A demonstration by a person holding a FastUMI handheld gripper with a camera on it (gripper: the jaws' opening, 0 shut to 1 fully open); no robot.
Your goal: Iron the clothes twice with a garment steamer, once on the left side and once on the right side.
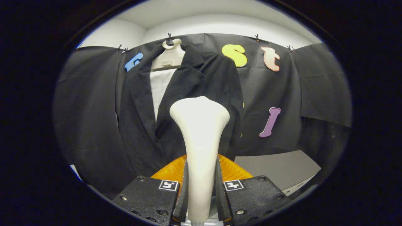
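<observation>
Fingers of the gripper (201,191) are closed tight on the narrow neck of a cream-white plastic garment steamer (199,138), one finger pressing each side of the handle, with no gap showing between either finger and the plastic. The steamer stands upright between them and widens upward into a broad, rounded head with a slightly peaked top. Behind the neck, just above the finger bodies, an orange ribbed part (230,169) fans out to both sides; whether it belongs to the gripper or to something else cannot be told.

Beyond the steamer head hangs a black ribbed-fabric jacket (201,81) with wide lapels, open at the front. The steamer head overlaps the jacket's lower front, on the panel that hangs to the right of the opening; whether the head touches the cloth cannot be told. The jacket sits on a pale cream plastic hanger (169,55), whose hook is caught at the top edge of the black cloth wall (282,94) by a small dark clip. Between the lapels, above and to the left of the steamer head, a white inner panel (159,88) shows, narrowing downward to where the lapels meet. The jacket's other front panel and sleeve hang to the left of the steamer. Below the cloth wall, to the right of the steamer, lies a flat grey surface (276,169).
</observation>
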